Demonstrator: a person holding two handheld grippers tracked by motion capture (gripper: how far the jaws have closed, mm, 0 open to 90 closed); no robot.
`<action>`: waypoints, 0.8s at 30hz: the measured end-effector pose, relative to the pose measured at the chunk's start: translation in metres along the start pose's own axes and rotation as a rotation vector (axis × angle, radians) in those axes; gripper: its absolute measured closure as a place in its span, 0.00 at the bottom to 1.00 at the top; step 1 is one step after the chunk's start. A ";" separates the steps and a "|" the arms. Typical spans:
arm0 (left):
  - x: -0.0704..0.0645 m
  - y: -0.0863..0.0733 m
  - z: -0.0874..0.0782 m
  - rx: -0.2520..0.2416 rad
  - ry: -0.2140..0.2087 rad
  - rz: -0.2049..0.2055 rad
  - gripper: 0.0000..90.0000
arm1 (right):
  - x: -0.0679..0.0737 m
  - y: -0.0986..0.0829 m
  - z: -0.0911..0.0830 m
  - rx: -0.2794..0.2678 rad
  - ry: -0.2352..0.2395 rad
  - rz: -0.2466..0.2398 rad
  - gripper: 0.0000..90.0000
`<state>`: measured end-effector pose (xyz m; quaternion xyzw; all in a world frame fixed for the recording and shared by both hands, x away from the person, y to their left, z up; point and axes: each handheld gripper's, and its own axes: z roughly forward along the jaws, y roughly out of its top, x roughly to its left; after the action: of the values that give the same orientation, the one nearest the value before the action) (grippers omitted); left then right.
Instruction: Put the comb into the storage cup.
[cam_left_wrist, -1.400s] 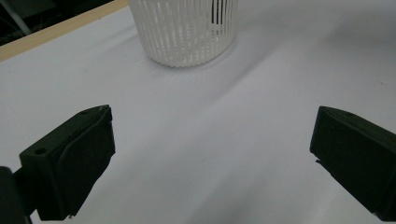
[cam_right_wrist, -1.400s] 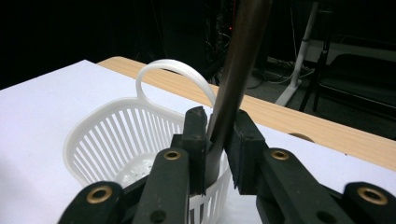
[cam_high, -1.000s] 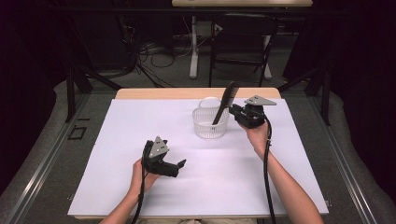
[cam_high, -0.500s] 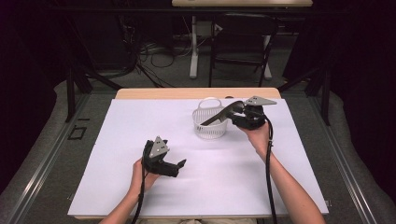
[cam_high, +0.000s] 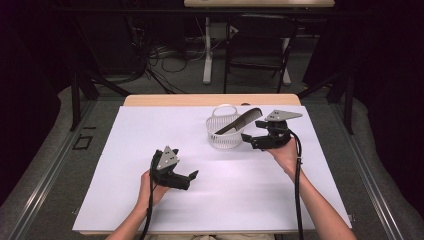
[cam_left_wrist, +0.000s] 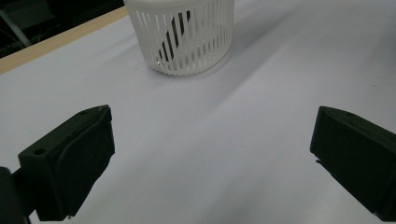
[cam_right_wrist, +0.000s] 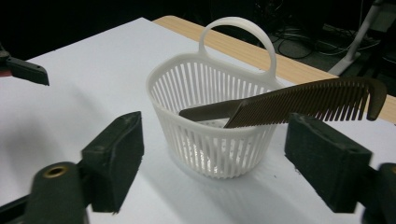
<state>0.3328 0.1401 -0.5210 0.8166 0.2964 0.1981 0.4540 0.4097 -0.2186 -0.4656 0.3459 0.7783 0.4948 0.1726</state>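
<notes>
- The comb (cam_right_wrist: 299, 106) lies slanted in the white basket (cam_right_wrist: 210, 140): its handle end is down inside, and its toothed end sticks out over the rim on the side facing the right gripper (cam_high: 254, 140).
- In the high view the comb's (cam_high: 239, 121) long axis runs from low inside the basket (cam_high: 223, 136) up and out toward the right, so the free end points at the person's right hand (cam_high: 285, 152).
- The right gripper (cam_right_wrist: 215, 163) has its jaws spread wide, nothing between them; in the right gripper view the basket sits squarely in the gap and the comb's toothed end passes just above the right-hand jaw, apparently not touching it.
- The left gripper (cam_high: 189, 179) rests low on the white table cover (cam_high: 150, 125), well apart from the basket, jaws likewise wide and empty; its own view (cam_left_wrist: 210, 158) looks across bare cover to the basket (cam_left_wrist: 182, 37) farther off, a dark strip of comb (cam_left_wrist: 175, 32) showing through the slats.
- The right hand is clearly the nearer one, just beside the basket; the left is out of the work.
- Judging from this, the comb looks released into the basket; any regrasp would best come from the right, closing across the projecting toothed end.
- The risk would be nudging the light basket or tipping the comb off the rim.
</notes>
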 end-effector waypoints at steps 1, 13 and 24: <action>0.001 0.000 -0.001 -0.001 0.002 0.000 0.00 | 0.001 0.000 -0.001 -0.001 0.002 0.000 0.17; 0.009 -0.010 -0.018 -0.020 0.015 -0.024 0.00 | 0.013 -0.015 -0.013 0.025 0.034 -0.018 0.07; 0.013 -0.019 -0.035 -0.037 0.026 -0.049 0.00 | 0.028 -0.040 -0.027 0.038 0.034 -0.041 0.00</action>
<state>0.3165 0.1782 -0.5185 0.7980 0.3185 0.2029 0.4697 0.3592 -0.2273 -0.4870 0.3245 0.7973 0.4822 0.1629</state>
